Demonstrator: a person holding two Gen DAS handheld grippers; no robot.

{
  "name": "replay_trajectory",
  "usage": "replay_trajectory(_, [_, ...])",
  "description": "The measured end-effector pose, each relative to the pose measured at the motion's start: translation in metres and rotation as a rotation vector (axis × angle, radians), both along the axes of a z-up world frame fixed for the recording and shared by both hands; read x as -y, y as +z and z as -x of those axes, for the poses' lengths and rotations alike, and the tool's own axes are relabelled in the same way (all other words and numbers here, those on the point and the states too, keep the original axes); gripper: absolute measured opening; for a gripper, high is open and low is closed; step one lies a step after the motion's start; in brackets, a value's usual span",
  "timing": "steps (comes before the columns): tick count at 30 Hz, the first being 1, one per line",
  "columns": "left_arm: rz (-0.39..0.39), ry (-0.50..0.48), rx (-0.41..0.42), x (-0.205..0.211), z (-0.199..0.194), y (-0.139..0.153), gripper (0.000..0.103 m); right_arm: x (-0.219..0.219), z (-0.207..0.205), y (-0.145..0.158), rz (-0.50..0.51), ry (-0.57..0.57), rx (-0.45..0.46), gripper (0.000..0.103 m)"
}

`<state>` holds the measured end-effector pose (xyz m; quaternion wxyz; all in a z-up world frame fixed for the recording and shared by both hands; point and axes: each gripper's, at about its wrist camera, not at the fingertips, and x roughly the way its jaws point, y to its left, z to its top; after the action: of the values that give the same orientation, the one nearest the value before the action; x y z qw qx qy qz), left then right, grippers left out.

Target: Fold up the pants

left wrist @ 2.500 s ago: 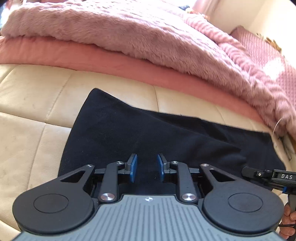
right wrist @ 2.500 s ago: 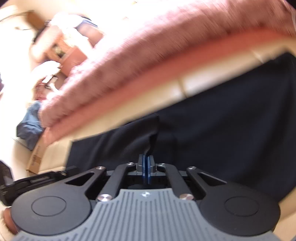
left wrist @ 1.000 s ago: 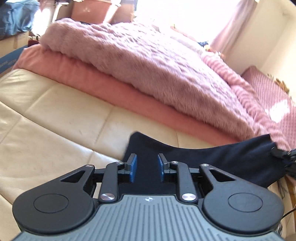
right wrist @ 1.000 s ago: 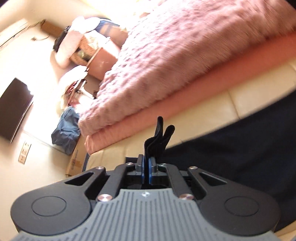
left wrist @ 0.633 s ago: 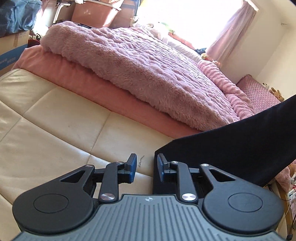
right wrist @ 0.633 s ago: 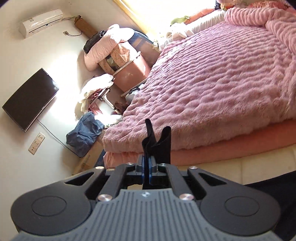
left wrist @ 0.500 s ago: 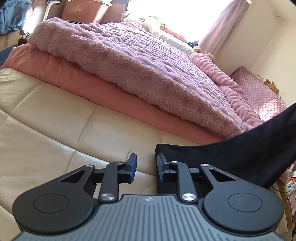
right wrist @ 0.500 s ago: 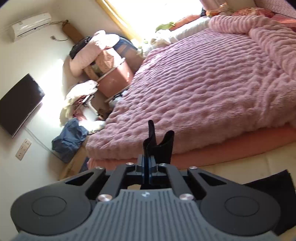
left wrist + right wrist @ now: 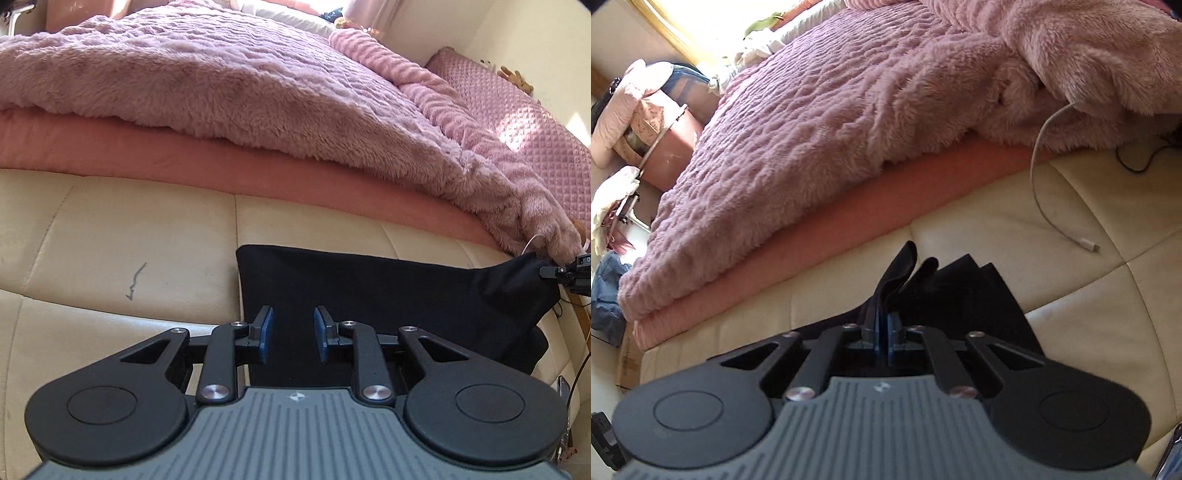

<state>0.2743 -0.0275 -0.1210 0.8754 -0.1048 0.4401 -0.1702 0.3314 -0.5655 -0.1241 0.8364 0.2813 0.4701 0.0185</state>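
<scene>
The black pants (image 9: pixel 388 291) lie folded on the cream leather surface (image 9: pixel 122 236). My left gripper (image 9: pixel 291 334) is open and empty, just above the folded left edge of the pants. My right gripper (image 9: pixel 884 332) is shut on a bunched edge of the pants (image 9: pixel 897 280), low over the lower layer (image 9: pixel 975 299). In the left wrist view the right gripper's tip (image 9: pixel 569 273) holds the cloth's far right corner slightly raised.
A fluffy pink blanket (image 9: pixel 240 88) over a salmon sheet (image 9: pixel 184 162) borders the cream surface at the back. A white charging cable (image 9: pixel 1039 184) lies on the cream surface to the right of the pants. Room clutter (image 9: pixel 635 122) stands far left.
The right gripper carried the lifted pants end over and down, so the cloth now lies doubled on the surface. The left gripper stayed open and now hovers over the fold's left edge.
</scene>
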Motion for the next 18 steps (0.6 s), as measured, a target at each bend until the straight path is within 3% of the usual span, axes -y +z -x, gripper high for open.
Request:
replay_trajectory(4, [-0.037, -0.006, -0.041, 0.009, -0.006, -0.019, 0.026, 0.002, -0.002, 0.005, 0.006, 0.043, 0.049, 0.000])
replay_trajectory(7, [-0.048, 0.002, -0.060, 0.005, -0.007, -0.028, 0.022, 0.006, 0.006, 0.029, -0.034, 0.106, 0.206, 0.000])
replay_trajectory(10, [-0.038, 0.020, -0.062, 0.000, -0.006, -0.034, 0.016, 0.011, -0.008, 0.001, 0.140, 0.103, 0.106, 0.000])
replay_trajectory(13, [-0.032, 0.030, -0.065, -0.002, -0.005, -0.035, 0.015, 0.019, -0.014, -0.047, 0.159, 0.089, 0.009, 0.000])
replay_trajectory(18, [-0.036, 0.037, -0.064, 0.000, -0.007, -0.036, 0.014, 0.021, -0.010, -0.072, 0.170, 0.044, 0.020, 0.000])
